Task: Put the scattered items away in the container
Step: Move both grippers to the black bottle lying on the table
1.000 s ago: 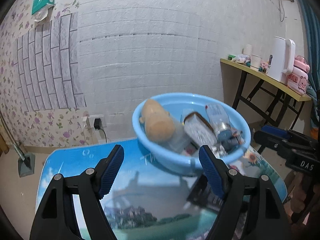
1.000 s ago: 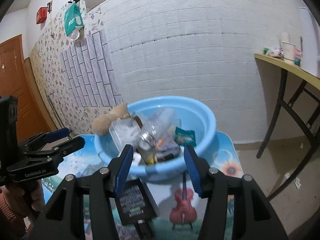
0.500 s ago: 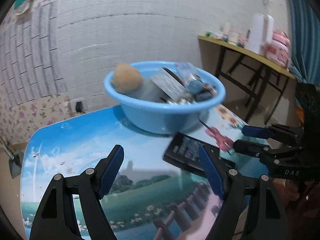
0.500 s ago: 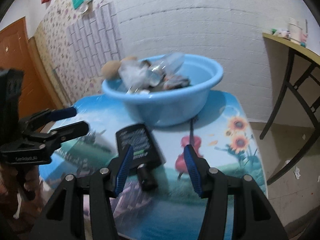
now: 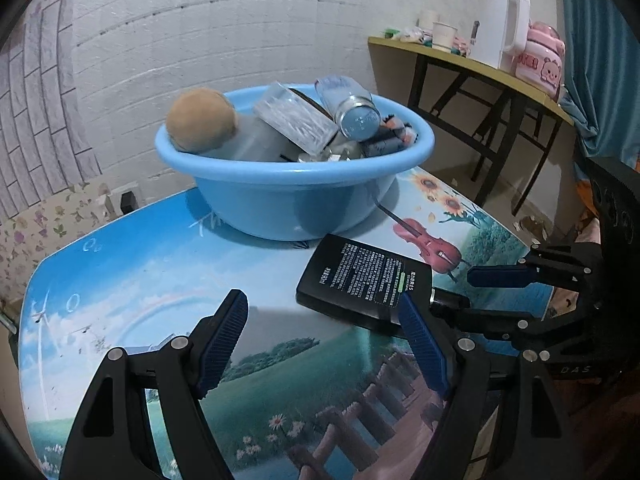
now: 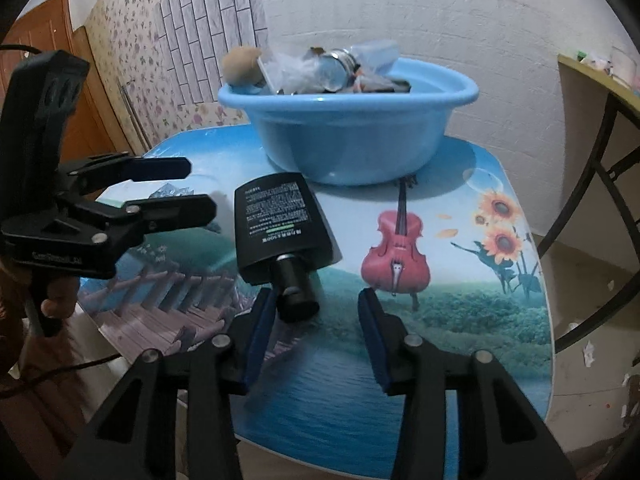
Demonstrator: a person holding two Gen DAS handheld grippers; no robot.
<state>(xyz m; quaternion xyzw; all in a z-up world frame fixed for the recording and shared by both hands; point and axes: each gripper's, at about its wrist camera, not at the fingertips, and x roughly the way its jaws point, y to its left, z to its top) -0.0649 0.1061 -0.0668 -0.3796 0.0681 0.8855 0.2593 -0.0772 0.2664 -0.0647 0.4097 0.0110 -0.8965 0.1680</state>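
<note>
Nearly finished: left tongs [image 6: 176,188] gape with nothing in them, the black bottle [image 6: 280,220] lies alone on the worktop [image 6: 460,320] before the heaped blue basin [image 6: 352,148], and right tongs [image 6: 316,316], just narrowing, straddle its cap ungripped.

You are working in a lived-in home room, identified by floral wallpaper [image 6: 132,32], a brown wooden door [image 6: 44,36], and a yellow folding side table [image 5: 472,68] carrying a white electric kettle [image 5: 500,28].
</note>
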